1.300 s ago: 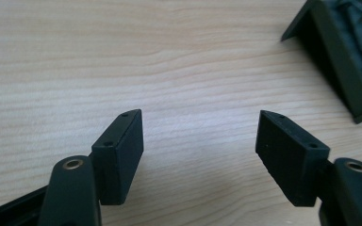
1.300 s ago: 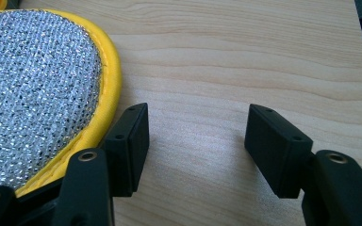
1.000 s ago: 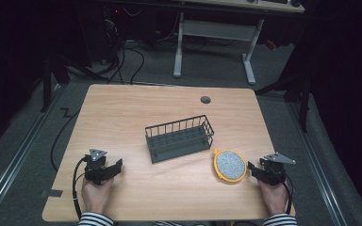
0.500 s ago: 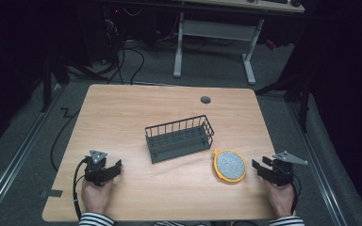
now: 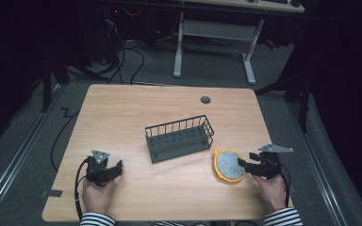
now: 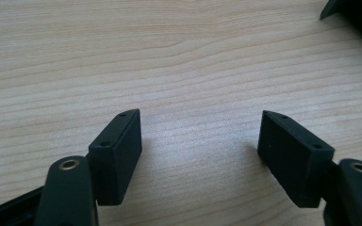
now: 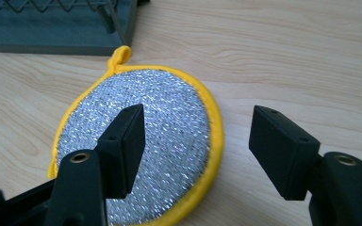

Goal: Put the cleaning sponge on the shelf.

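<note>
A round silver scouring pad [image 5: 228,165] with a yellow rim and loop lies flat on the wooden table [image 5: 122,108], just right of a dark wire basket [image 5: 179,138]. My right gripper [image 5: 245,160] hovers at the pad's right edge, pointing left. Its jaws have just been opening and stand wide apart. In the right gripper view the pad [image 7: 155,103] lies under and between them, untouched by my right gripper [image 7: 198,117], with the basket's base [image 7: 52,33] beyond. My left gripper [image 5: 118,168] rests at the front left. In the left gripper view it [image 6: 200,125] is open over bare wood.
A round cable hole [image 5: 205,100] sits near the table's far edge. Beyond the table a white desk frame [image 5: 217,28] stands on the dark floor, with cables [image 5: 136,52] to its left. A black cable [image 5: 78,188] trails from the left gripper.
The right gripper has risen a little beside the pad, and its jaws stand wider apart. The left hand, the basket and the pad have stayed put.
</note>
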